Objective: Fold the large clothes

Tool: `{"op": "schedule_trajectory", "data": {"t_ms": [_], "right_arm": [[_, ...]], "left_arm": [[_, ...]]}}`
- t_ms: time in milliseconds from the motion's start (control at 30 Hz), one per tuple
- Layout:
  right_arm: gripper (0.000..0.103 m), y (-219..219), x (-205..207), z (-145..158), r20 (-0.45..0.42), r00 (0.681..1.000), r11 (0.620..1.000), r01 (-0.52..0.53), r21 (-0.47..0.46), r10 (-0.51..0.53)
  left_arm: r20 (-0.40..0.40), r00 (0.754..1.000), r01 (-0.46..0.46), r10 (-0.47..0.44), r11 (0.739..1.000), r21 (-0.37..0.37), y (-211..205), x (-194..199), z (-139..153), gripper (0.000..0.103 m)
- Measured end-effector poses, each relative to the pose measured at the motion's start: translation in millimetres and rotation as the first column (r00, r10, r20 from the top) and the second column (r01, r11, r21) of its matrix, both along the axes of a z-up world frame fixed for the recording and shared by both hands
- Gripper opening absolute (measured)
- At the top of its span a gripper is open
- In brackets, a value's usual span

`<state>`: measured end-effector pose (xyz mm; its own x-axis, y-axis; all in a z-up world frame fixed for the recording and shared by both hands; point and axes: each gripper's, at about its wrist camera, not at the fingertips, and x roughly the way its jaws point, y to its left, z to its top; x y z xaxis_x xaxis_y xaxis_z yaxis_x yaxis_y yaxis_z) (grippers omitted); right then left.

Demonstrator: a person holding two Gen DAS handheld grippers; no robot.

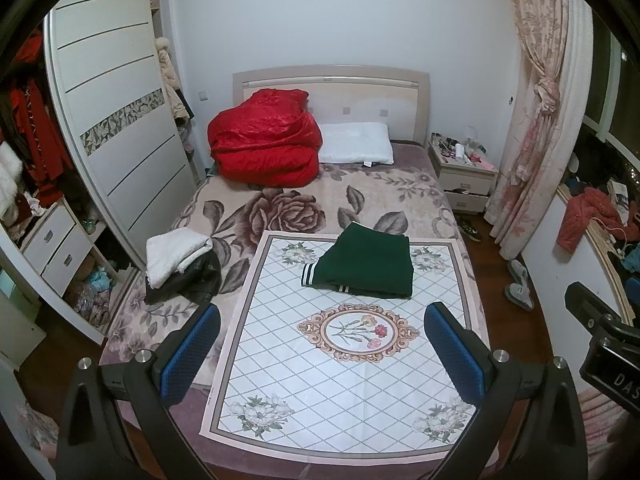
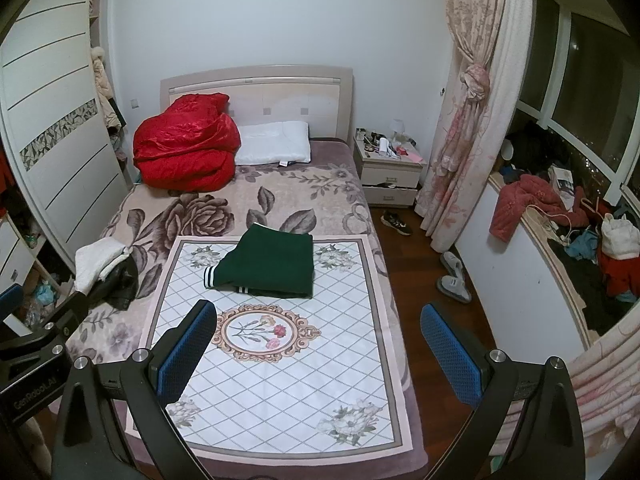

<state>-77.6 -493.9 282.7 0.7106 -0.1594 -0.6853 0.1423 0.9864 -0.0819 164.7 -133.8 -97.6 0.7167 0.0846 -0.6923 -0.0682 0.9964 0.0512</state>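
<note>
A dark green garment [image 1: 366, 262] with striped cuffs lies folded on a white floral mat [image 1: 320, 360] on the bed; it also shows in the right wrist view [image 2: 270, 266] on the mat [image 2: 260, 380]. A pile with a white fleecy garment and a black jacket [image 1: 182, 268] lies to the left of the mat, also in the right wrist view [image 2: 108, 270]. My left gripper [image 1: 322, 320] is open and empty, held above the near end of the mat. My right gripper [image 2: 318, 320] is open and empty, over the mat's right side.
A red quilt [image 1: 264, 140] and a white pillow [image 1: 356, 144] lie at the head of the bed. A wardrobe [image 1: 108, 112] stands to the left, a nightstand [image 2: 390, 170] and curtain [image 2: 468, 120] to the right. Shoes and slippers [image 2: 454, 278] lie on the wooden floor. A cluttered sill [image 2: 560, 216] runs along the right.
</note>
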Motion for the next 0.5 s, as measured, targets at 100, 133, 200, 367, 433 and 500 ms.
{"op": "schedule_trajectory", "data": {"t_ms": [100, 133, 200, 367, 433, 500], "right_arm": [[0.103, -0.3, -0.6, 0.3, 0.000, 1.000, 1.000, 0.001, 0.002, -0.001], [0.103, -0.2, -0.4, 0.4, 0.001, 1.000, 1.000, 0.002, 0.002, -0.002], [0.103, -0.2, 1.9, 1.3, 0.000, 1.000, 1.000, 0.000, 0.001, 0.000], [0.103, -0.6, 2.8, 1.4, -0.001, 1.000, 1.000, -0.002, 0.000, 0.002], [0.103, -0.9, 2.1, 1.0, -0.001, 1.000, 1.000, -0.001, 0.000, 0.001], [0.103, -1.0, 1.6, 1.3, -0.002, 1.000, 1.000, -0.001, 0.001, 0.001]], "left_arm": [[0.002, 1.000, -0.002, 0.002, 1.000, -0.001, 1.3, 1.4, 0.7, 0.103], [0.001, 1.000, -0.002, 0.002, 1.000, -0.001, 1.4, 1.7, 0.8, 0.103], [0.001, 1.000, -0.002, 0.002, 1.000, -0.001, 1.3, 1.2, 0.4, 0.103], [-0.001, 1.000, 0.000, 0.000, 1.000, -0.002, 1.7, 0.9, 0.1, 0.103], [-0.003, 1.000, -0.004, 0.004, 1.000, -0.005, 3.8, 1.0, 1.3, 0.103], [0.005, 1.000, -0.013, 0.013, 1.000, -0.003, 4.9, 0.8, 2.8, 0.103]]}}
